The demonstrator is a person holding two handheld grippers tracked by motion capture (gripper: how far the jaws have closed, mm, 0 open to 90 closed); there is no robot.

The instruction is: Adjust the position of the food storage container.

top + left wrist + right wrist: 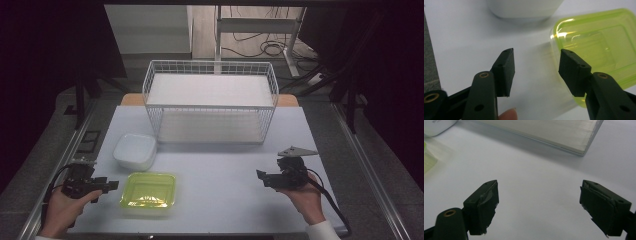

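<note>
The left gripper (pixel 111 185) sits at the near left of the table (pixel 225 175), held in the person's left hand (pixel 65 207), and points toward the green plastic container (pixel 148 190). In the left gripper view its jaws stand partly apart with bare table surface between them. One jaw overlaps the near corner of the green plastic container (pixel 596 47) in that view; whether its pad touches the rim cannot be told. No pad presses on anything, so the gripper counts as open and empty.

The green plastic container lies open side up (translucent, rectangular, rounded corners) on the near left part of the table, just beside the left gripper. Just behind it stands a white container (pixel 134 150), close to it but apart.

The right gripper (pixel 260 176) is at the near right of the table, held in the right hand (pixel 305 197), with a grey three-cornered plate (pixel 297 151) on top. In the right gripper view its jaws are spread wide, with only bare table between them; it holds nothing and is well apart from the green plastic container.

A white wire basket (pixel 210 100) stands at the far middle of the table, and a white board (pixel 210 90) lies inside it.
</note>
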